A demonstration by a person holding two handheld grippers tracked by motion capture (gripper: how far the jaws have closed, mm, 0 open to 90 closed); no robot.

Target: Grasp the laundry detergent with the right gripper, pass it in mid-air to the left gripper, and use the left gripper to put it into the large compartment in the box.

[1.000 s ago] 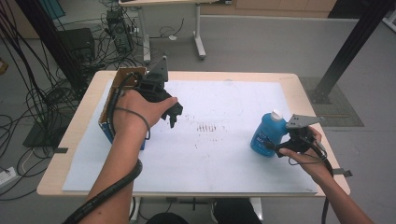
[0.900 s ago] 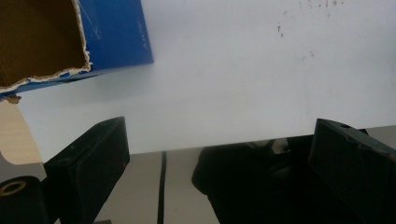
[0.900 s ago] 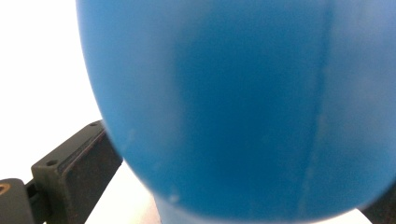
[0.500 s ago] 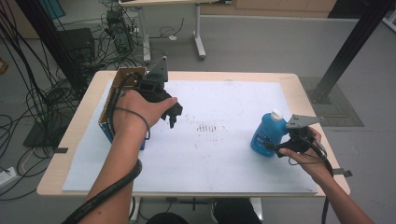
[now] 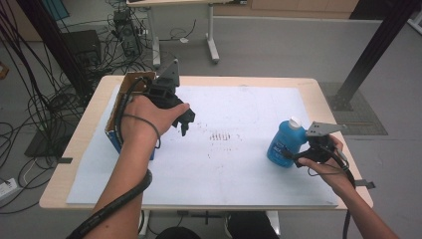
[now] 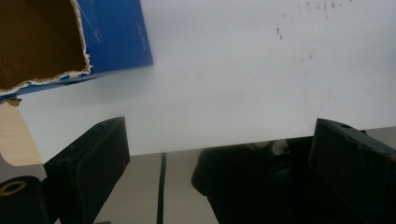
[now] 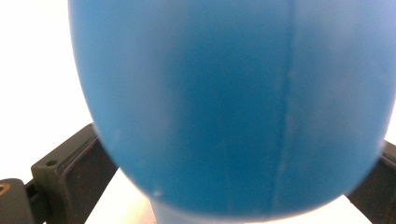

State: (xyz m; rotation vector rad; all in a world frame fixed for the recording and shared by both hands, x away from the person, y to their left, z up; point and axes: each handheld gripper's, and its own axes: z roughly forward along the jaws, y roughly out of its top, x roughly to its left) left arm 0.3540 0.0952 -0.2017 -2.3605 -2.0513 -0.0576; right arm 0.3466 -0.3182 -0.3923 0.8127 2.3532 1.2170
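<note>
1. High view: the blue bottle (image 5: 282,144) with a white cap stands upright on the white sheet (image 5: 239,164) near the right edge of the desk (image 5: 318,85), and the right gripper (image 5: 294,157) sits against its lower body from the person's side.
2. In the right gripper view the bottle (image 7: 233,102) bulges between the two jaws, which stand wide on either side of it. Whether they already press on the plastic I cannot tell, so treat the grasp as unconfirmed.
3. To do this step well, I would close squarely on the widest, firmest part of the body, low down, so the rounded wall does not squirt out forward.
4. Squeeze gently: a thin plastic wall probably gives, and too much force could dent it or push liquid towards the cap.
5. Keep the bottle vertical when lifting, and raise it straight up before carrying it sideways.
6. The left gripper (image 5: 185,121) hovers over the sheet beside the torn blue cardboard box (image 5: 115,137) at the desk's left side. Its jaws are wide apart with nothing between them.
7. If the box is the destination, the left gripper could steady its wall while the bottle goes in.
</note>
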